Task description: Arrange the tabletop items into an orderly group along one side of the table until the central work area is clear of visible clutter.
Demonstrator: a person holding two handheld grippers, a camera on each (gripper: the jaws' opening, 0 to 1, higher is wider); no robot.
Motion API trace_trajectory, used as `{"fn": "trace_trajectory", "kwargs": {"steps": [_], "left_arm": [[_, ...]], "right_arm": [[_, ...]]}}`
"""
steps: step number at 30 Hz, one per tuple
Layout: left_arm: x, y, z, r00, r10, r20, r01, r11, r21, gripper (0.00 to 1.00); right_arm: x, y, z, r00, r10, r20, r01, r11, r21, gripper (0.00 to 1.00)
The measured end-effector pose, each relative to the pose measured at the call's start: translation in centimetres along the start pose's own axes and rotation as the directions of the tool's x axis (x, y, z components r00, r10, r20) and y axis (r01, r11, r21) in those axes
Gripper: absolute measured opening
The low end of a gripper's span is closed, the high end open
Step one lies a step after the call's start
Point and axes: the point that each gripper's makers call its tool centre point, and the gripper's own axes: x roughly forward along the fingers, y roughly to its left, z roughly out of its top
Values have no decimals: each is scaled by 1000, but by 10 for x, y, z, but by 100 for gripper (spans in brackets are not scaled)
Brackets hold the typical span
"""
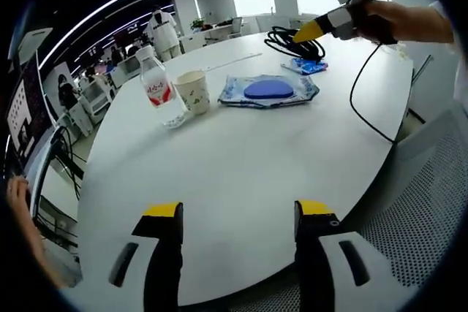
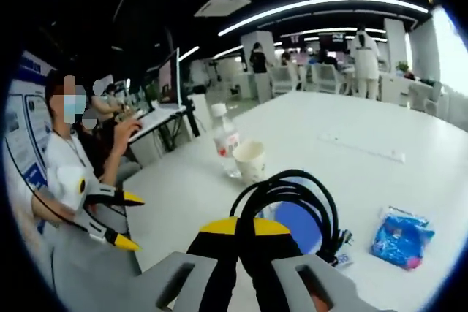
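Jaws of my left hand-held gripper stand wide apart with nothing between them, low over the near edge of the white tabletop. My right hand-held gripper has its yellow-tipped jaws pressed together on a coil of black cable, the loops rising above the tips. In the left gripper view I see that same right hand-held gripper at the far side of the tabletop, held in my hand, with the coil of black cable bunched at its tip and one strand trailing down off the tabletop edge.

Beyond the coil in the right gripper view stand a paper cup and, just beside it, a clear water bottle with a red label, both upright. In the left gripper view the paper cup and the water bottle sit side by side left of a blue patterned wrapper lying flat with a blue oval thing on it. A small blue packet lies on the tabletop to the right of the coil; in the left gripper view the small blue packet is just beside the cable.

At the tabletop's left side in the right gripper view a seated person looks on, and behind are desks, chairs and more people standing
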Motion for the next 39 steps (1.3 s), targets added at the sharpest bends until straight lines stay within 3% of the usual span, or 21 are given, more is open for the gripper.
{"fn": "trace_trajectory", "kwargs": {"steps": [8,23,29,35,39], "left_arm": [[1,-1,-2,1000,-6,-13,6,1000,7,61],[1,-2,-5,1000,-6,-25,6,1000,19,61],[1,-1,-5,1000,-4,-25,4,1000,14,61],[2,-1,-6,1000,-5,-30,5,1000,17,61],[2,-2,-7,999,-5,-32,5,1000,18,61]], "right_arm": [[-27,-9,12,997,-23,71,19,999,50,0],[-63,-49,4,986,-135,102,122,985,120,0],[-86,-75,-9,974,-212,77,201,971,131,0],[-111,-105,-36,954,-301,8,298,946,125,1],[-117,-113,-53,939,-342,-44,344,928,143,1]]}}
